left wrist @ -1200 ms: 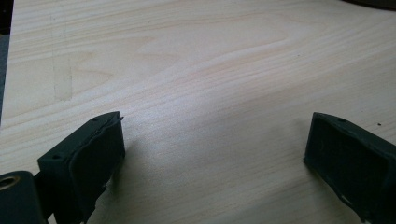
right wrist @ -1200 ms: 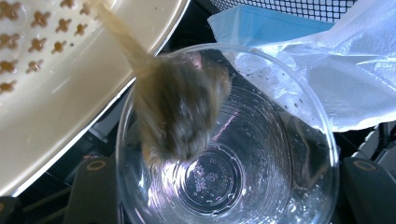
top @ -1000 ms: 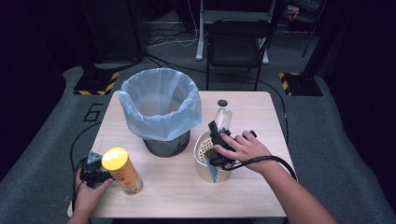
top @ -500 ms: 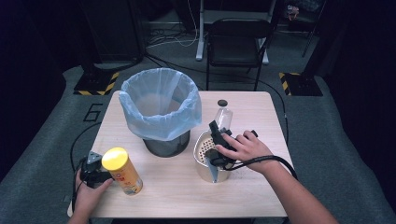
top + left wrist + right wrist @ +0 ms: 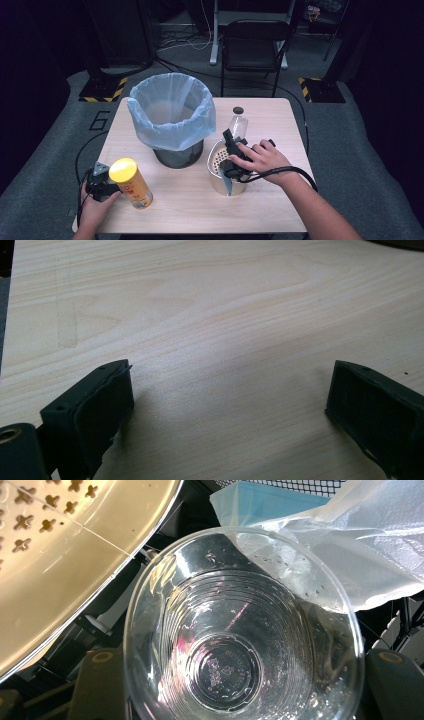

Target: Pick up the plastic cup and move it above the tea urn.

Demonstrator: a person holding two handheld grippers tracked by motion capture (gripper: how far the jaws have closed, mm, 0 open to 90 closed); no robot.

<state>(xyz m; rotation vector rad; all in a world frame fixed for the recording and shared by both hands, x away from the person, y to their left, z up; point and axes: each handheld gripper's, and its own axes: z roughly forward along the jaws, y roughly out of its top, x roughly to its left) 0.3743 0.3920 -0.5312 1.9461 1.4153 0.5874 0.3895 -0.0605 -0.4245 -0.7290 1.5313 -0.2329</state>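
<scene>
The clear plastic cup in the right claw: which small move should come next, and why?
Probably lift the clear plastic cup and carry it toward the bin lined with a blue bag. The right claw is shut on the cup, which looks empty, beside the cream perforated metal container. The bin stands open just to the left, so dropping the cup in seems the natural step.

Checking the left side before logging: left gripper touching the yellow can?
Cannot tell. In the high view the left gripper sits right beside the yellow can; the left gripper view has open jaws over bare table.
</scene>
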